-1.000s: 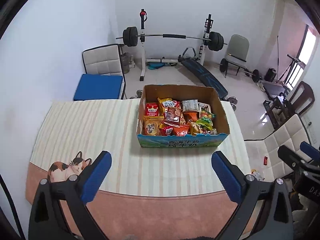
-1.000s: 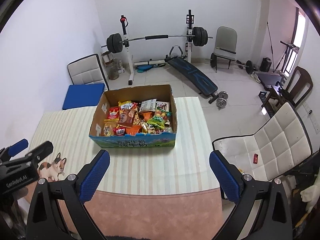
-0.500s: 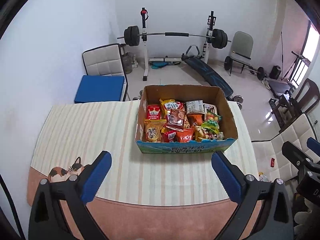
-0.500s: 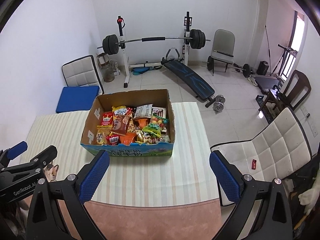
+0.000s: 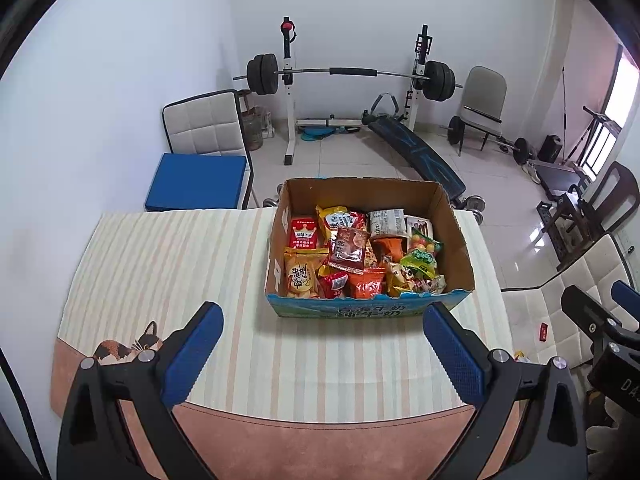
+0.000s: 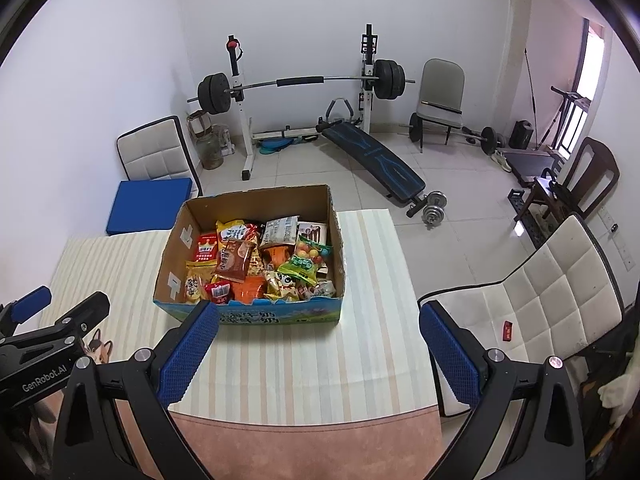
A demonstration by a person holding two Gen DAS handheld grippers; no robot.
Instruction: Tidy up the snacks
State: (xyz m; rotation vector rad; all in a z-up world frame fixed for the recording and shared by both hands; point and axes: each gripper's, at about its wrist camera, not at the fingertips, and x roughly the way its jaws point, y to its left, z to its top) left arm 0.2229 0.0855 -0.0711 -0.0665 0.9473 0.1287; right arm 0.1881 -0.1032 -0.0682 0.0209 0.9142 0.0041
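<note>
**A home gym room behind the counter**

White walls enclose a floor of pale glossy tiles. Against the far wall stands a white rack carrying a loaded barbell, with a dark sit-up bench slanting out in front of it. A grey chair sits beside the rack. At the left, a white quilted chair holds a blue cushion. Another white quilted chair stands at the right, near a dark wooden chair. Daylight enters through a window on the right. A striped cloth covers the counter.
</note>
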